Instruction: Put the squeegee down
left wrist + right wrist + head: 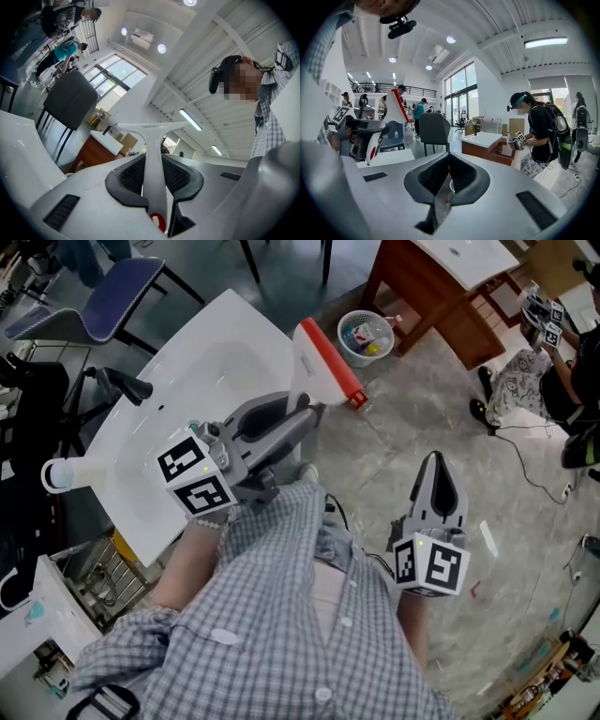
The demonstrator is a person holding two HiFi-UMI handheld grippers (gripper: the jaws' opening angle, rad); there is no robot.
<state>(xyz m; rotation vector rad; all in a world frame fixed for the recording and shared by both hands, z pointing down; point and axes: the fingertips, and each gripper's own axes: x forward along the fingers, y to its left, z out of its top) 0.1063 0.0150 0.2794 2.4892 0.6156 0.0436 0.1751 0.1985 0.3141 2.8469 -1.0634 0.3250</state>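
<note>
Gripping the squeegee (321,362) by its white handle: left gripper (300,415), fingers (127,177) clamped on both sides of the handle. Squeegee is off every surface, held out in the air past the right edge of a white sink (211,367), red-edged blade at the far end, over the floor (394,427). Left gripper view: T-shaped head stands beyond the fingertips, handle runs back between the pads. Right gripper (435,463) apart from it, low over the floor, fingers (425,177) closed tip to tip, nothing between them. Small basket (364,336) sits on the floor near the blade.
</note>
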